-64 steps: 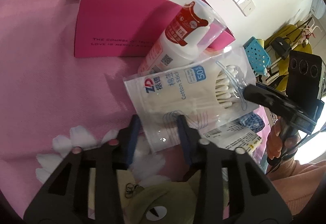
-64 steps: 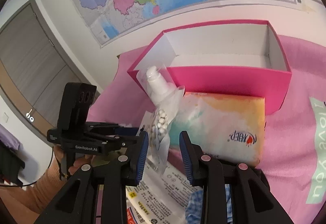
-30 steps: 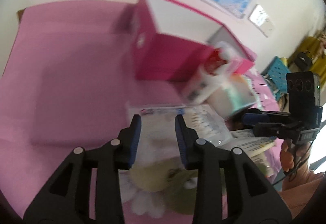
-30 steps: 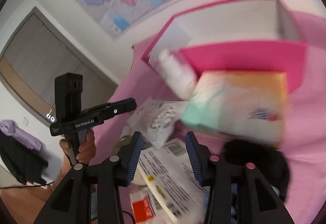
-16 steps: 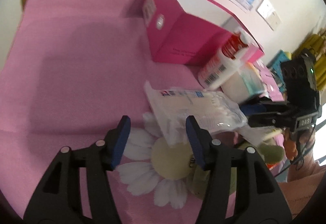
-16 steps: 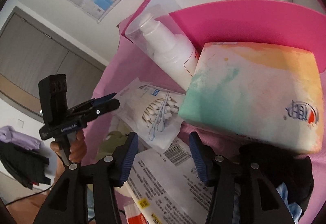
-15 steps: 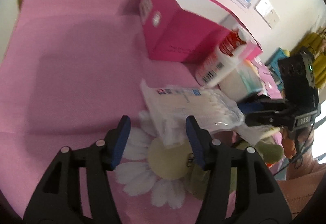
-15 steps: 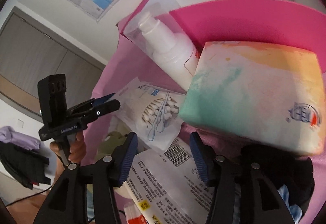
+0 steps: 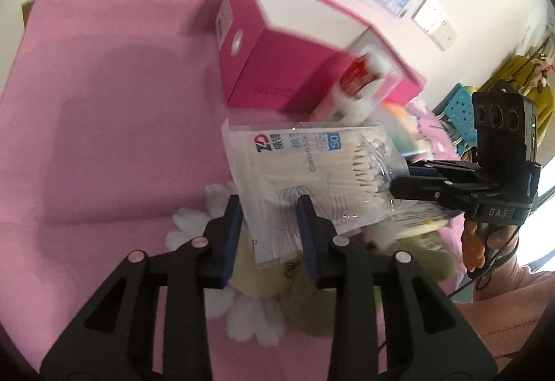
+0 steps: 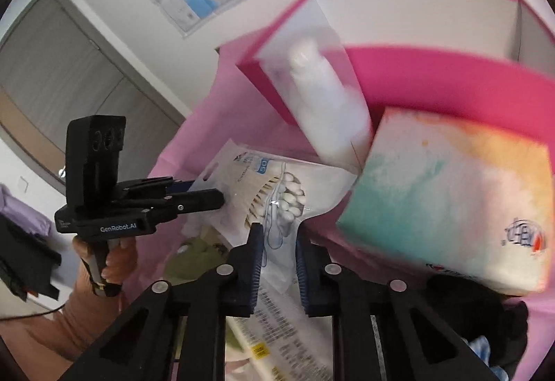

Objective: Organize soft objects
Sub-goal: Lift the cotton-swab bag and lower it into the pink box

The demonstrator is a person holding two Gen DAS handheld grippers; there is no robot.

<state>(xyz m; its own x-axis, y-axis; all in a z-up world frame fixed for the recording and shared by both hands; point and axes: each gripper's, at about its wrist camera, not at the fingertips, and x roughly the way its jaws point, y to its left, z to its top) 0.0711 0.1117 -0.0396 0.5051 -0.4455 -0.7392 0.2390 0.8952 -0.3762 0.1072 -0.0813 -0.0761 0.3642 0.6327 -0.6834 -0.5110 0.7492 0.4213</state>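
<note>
Currently both grippers, left gripper (image 9: 267, 207) and right gripper (image 10: 279, 235), have just closed their jaws onto opposite ends of the cotton swab packet (image 9: 312, 173) beside the pink box (image 9: 277, 69); lift evenly, avoiding tearing.

Bright, even daylight; a glaring window (image 9: 546, 207) at the far right. Strong fisheye bending with black corners. Motion blur smears the pink box (image 9: 277, 69) and bottle (image 10: 326, 103); soft shadows only.

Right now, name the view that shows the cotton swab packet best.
Left wrist view: the cotton swab packet shows nearly whole, its printed label readable. The right wrist view shows mainly its swab-tip end, with the label foreshortened.
</note>
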